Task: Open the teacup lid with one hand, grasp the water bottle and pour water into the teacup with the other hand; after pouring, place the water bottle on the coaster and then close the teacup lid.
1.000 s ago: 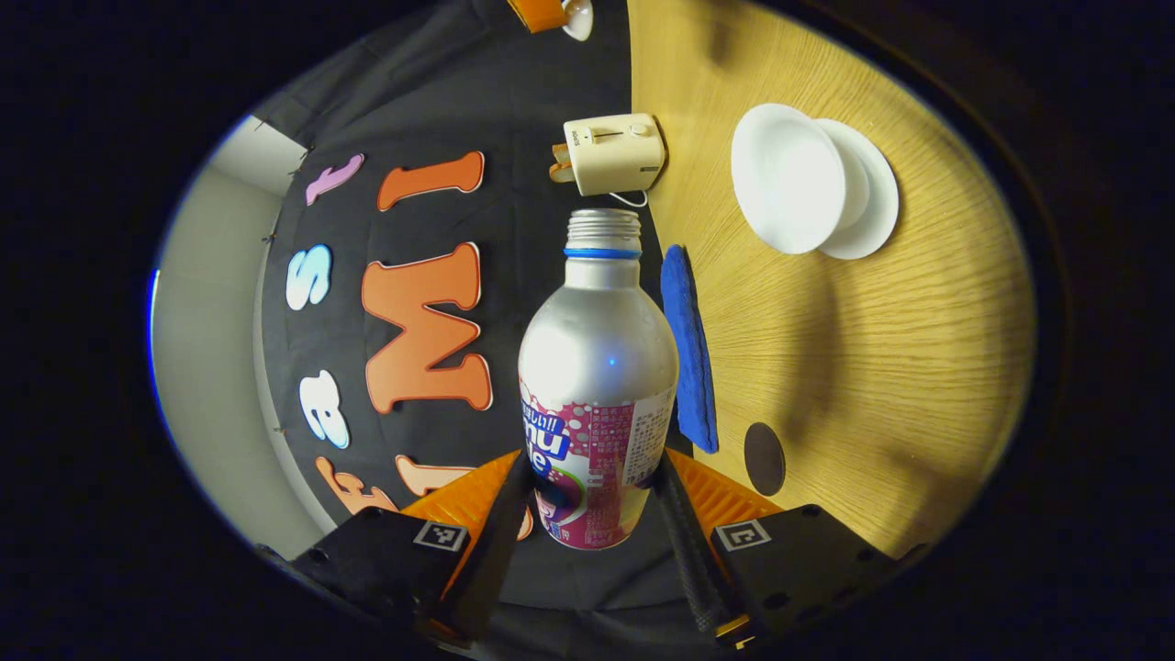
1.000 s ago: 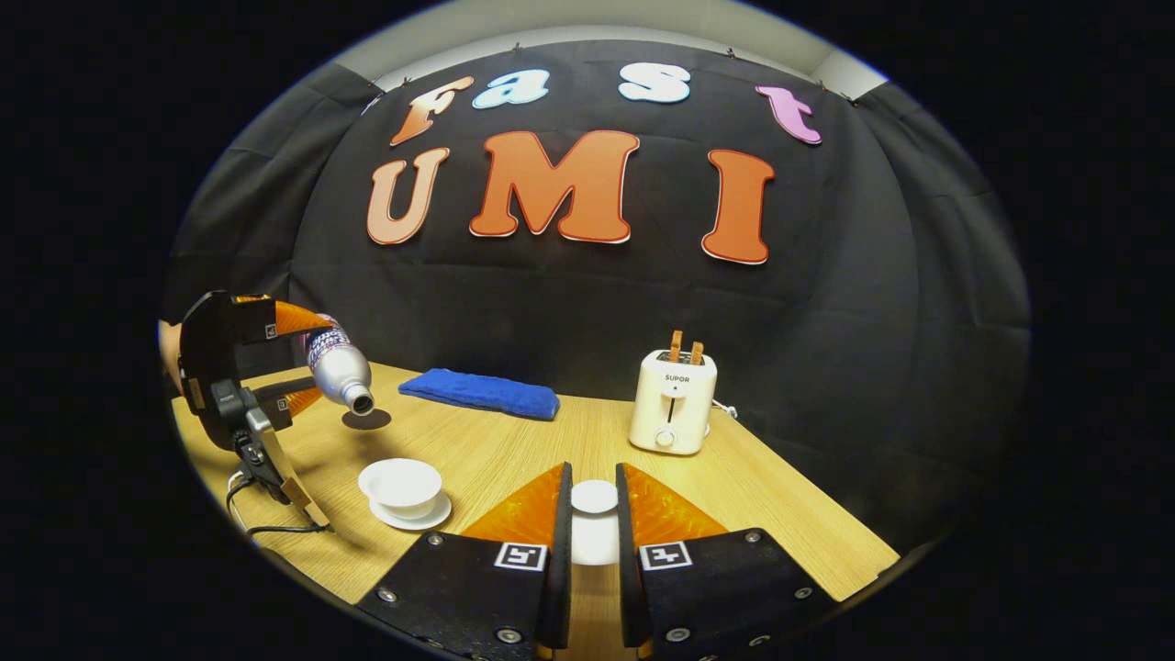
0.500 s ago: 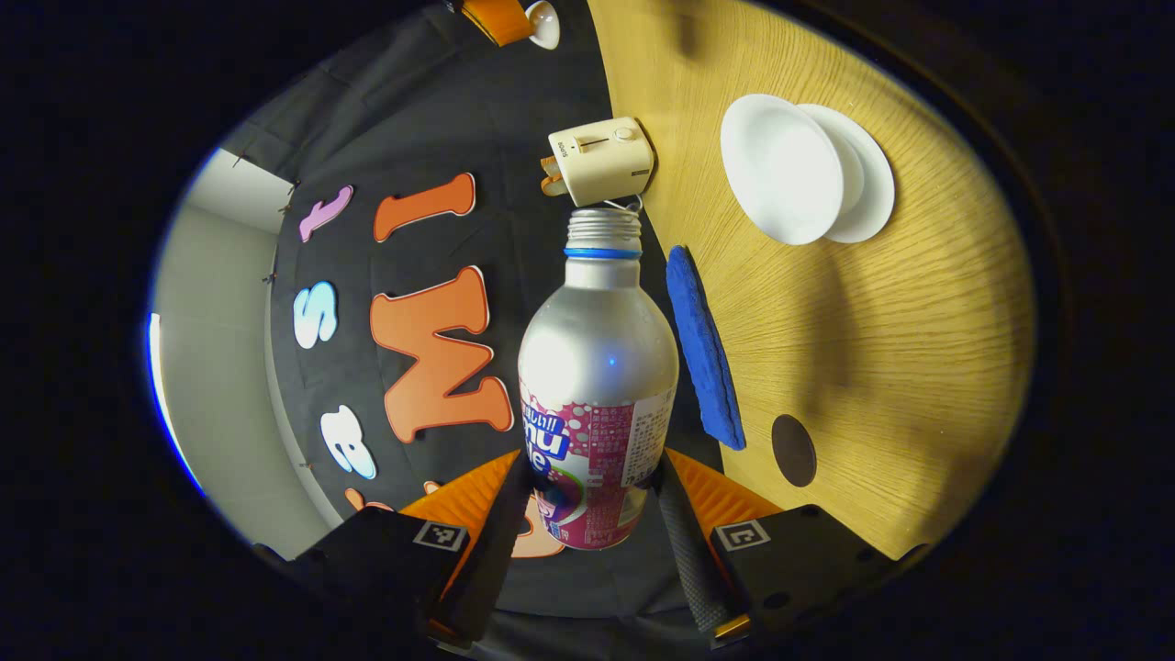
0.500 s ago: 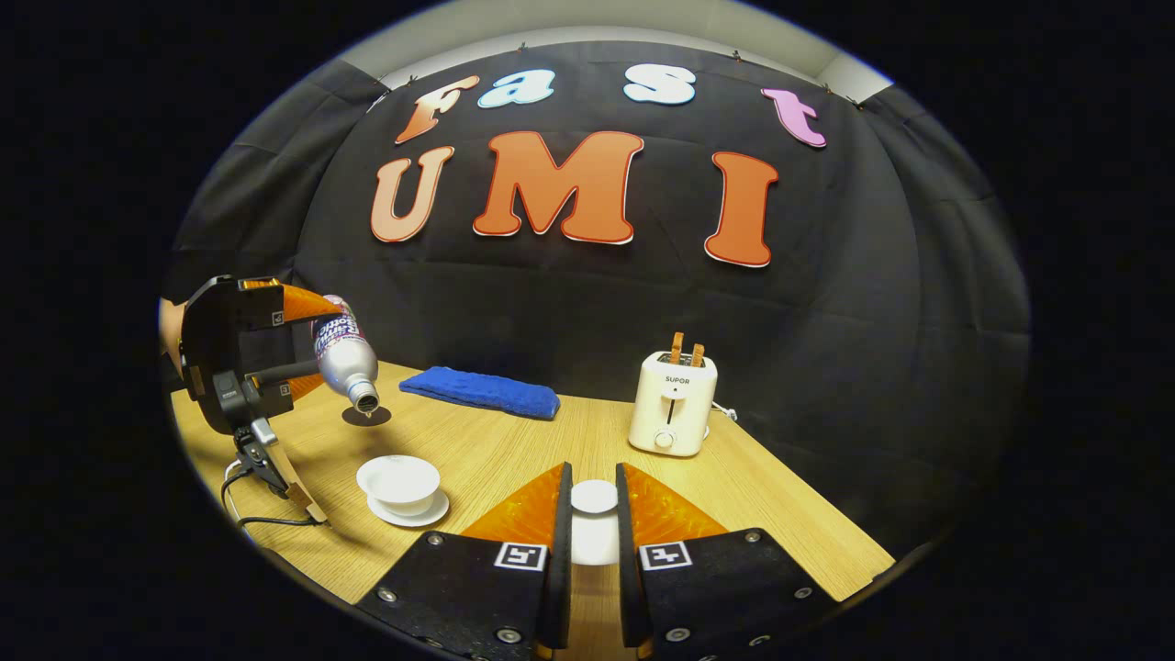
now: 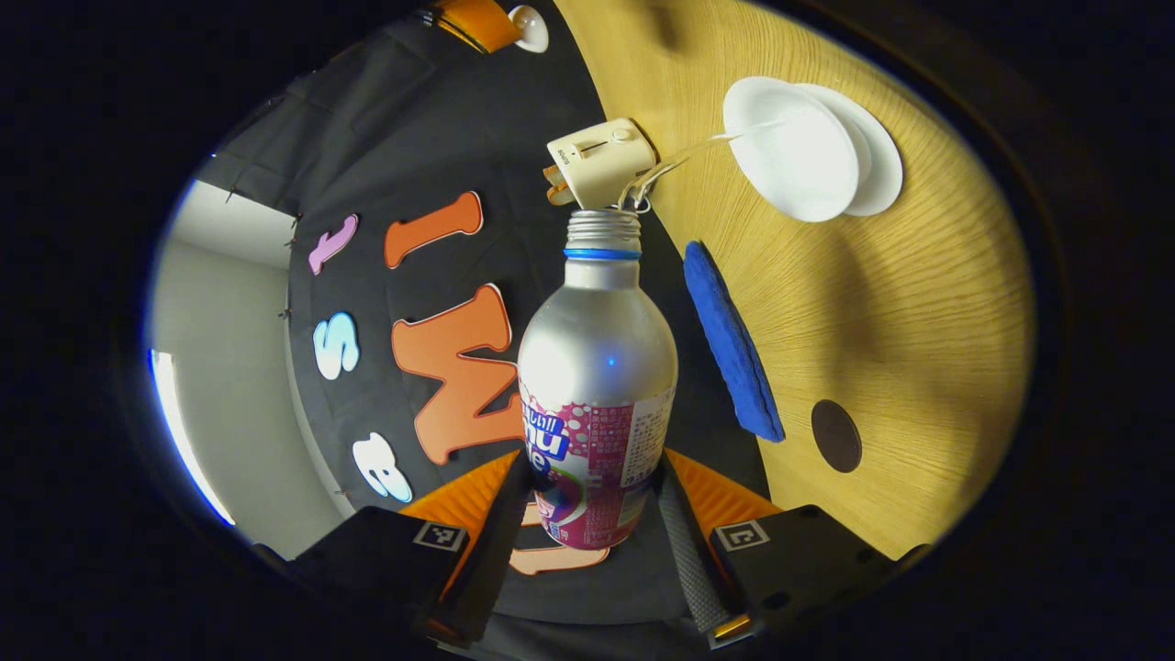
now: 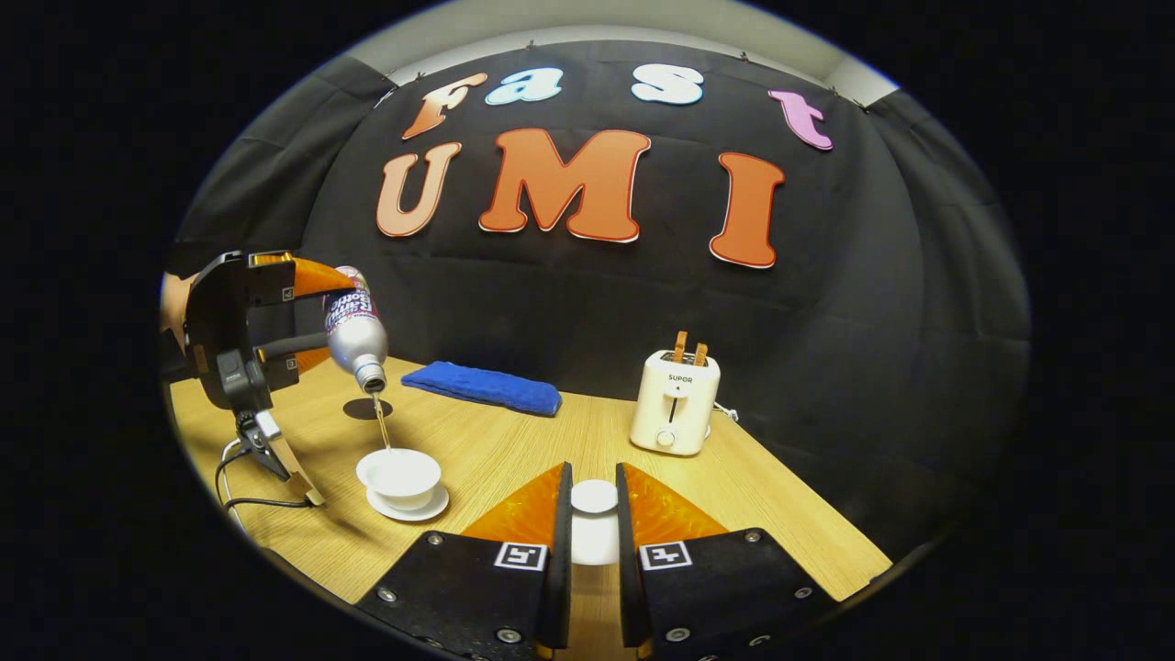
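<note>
Two risks I see: my left gripper [image 5: 587,514], fingers clamped on the silver aluminium water bottle with the pink label [image 5: 597,367], tips it steeply, so the thin stream could overshoot the small white porcelain teacup [image 6: 400,477] on its saucer at nine o'clock on the wooden counter [image 6: 514,441], or overfill it. My right gripper [image 6: 592,514] pinches the white round teacup lid [image 6: 594,497].

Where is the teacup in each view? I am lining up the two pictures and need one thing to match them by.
Left gripper view: the teacup sits upper right on its saucer, with water streaming into it from the bottle.
Right gripper view: the teacup sits lower left, under the tilted bottle.
Shared landmark: the toaster.
</note>
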A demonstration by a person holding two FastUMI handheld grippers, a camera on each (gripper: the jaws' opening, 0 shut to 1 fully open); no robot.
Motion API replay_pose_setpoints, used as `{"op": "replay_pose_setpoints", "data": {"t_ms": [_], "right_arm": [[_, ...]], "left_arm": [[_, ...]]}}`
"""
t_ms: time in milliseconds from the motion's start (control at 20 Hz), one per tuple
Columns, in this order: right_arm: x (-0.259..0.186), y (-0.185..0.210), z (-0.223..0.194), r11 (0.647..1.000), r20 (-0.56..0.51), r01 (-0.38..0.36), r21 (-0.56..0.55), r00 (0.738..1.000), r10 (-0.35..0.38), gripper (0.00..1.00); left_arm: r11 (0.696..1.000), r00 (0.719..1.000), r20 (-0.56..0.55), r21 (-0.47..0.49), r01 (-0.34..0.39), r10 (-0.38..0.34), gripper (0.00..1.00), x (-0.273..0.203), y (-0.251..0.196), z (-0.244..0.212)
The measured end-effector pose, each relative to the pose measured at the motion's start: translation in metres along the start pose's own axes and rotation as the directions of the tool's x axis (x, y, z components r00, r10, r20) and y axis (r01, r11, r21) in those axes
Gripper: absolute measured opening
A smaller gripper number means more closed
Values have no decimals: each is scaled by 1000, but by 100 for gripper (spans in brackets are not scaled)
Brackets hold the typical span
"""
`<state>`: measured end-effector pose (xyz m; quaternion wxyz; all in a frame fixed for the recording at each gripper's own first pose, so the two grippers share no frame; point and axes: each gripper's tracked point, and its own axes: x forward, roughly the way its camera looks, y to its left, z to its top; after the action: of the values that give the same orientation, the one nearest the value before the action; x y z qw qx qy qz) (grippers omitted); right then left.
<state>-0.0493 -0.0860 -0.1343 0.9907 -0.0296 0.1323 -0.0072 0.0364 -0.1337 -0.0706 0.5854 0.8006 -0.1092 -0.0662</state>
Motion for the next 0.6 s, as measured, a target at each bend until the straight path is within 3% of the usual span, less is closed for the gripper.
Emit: {"op": "replay_pose_setpoints", "data": {"t_ms": [150, 400, 450, 500, 600], "right_arm": [[0, 0, 1, 1000, 4, -3, -5, 1000, 3, 22], [1, 0, 0, 1000, 5, -3, -4, 1000, 3, 23], [0, -1, 2, 1000, 5, -1, -4, 1000, 1, 23], [0, -1, 2, 1000, 6, -3, -4, 1000, 3, 22], [0, 0, 1, 1000, 2, 0, -5, 1000, 0, 22]], "left_arm": [[1000, 1000, 1, 20, -14, 14, 80, 0, 5, -1], [998, 1000, -1, 52, -29, 29, 81, 5, 12, -3], [998, 1000, -3, 55, -31, 31, 85, 5, 12, -3], [998, 999, -2, 60, -34, 34, 81, 6, 13, -3], [997, 999, -2, 65, -36, 36, 83, 7, 15, -4]]}}
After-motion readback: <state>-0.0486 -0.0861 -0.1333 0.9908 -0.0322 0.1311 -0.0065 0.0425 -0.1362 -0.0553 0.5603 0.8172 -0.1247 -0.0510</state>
